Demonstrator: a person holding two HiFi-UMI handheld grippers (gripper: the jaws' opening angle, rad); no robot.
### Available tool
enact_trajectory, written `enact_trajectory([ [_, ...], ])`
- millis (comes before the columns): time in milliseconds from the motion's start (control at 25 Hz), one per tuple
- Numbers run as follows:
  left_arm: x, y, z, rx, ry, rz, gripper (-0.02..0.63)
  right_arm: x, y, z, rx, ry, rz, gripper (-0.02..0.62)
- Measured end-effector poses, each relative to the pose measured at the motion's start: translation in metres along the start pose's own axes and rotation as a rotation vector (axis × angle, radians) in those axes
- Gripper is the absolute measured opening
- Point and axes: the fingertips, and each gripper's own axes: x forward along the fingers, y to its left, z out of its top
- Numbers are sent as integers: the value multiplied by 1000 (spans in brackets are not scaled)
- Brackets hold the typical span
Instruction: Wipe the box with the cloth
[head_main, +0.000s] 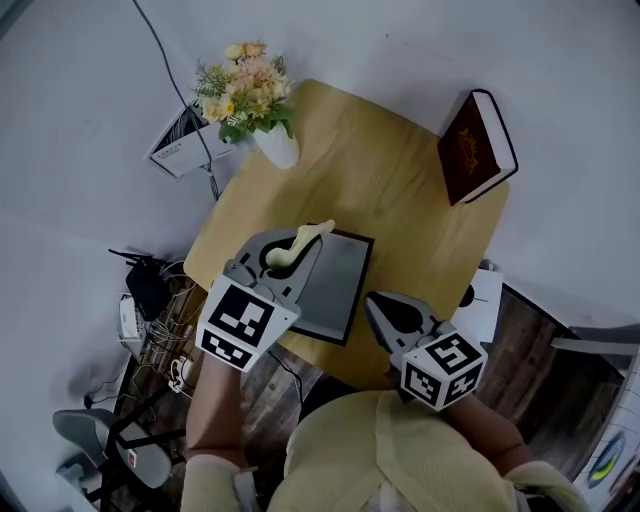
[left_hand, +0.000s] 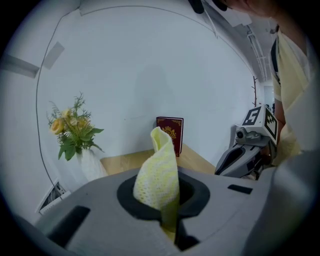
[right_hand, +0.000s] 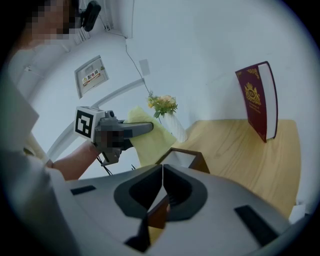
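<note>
The left gripper (left_hand: 168, 220) is clamped on the yellow cloth (left_hand: 157, 175), which stands up from its jaws above the box's (head_main: 335, 282) far left corner. The right gripper (right_hand: 162, 181) has its jaws drawn together at the box's near right edge. The box lies flat on the bench (head_main: 400, 190), well apart from a red book (head_main: 475, 148) and a vase of flowers (head_main: 252, 95)

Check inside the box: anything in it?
Only a bare grey bottom shows in the box. Its left part lies hidden under the left tongs and cloth, so that part is unchecked.
</note>
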Motion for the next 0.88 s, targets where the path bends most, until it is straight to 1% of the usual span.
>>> enact_trajectory([
  [360, 44, 3, 25, 149, -6, -126, 25, 0, -11, 4, 18, -8, -37, 31],
  [480, 59, 6, 29, 181, -6, -183, 25, 3, -11, 3, 16, 3, -33, 31],
  [720, 89, 6, 24, 276, 37, -326, 25, 8, -15, 4, 29, 12, -34, 29],
  [800, 96, 7, 26, 314, 42, -355, 25, 9, -19, 2, 37, 20, -44, 31],
  [880, 100, 8, 33, 339, 26, -374, 25, 10, -22, -2, 53, 30, -54, 31],
])
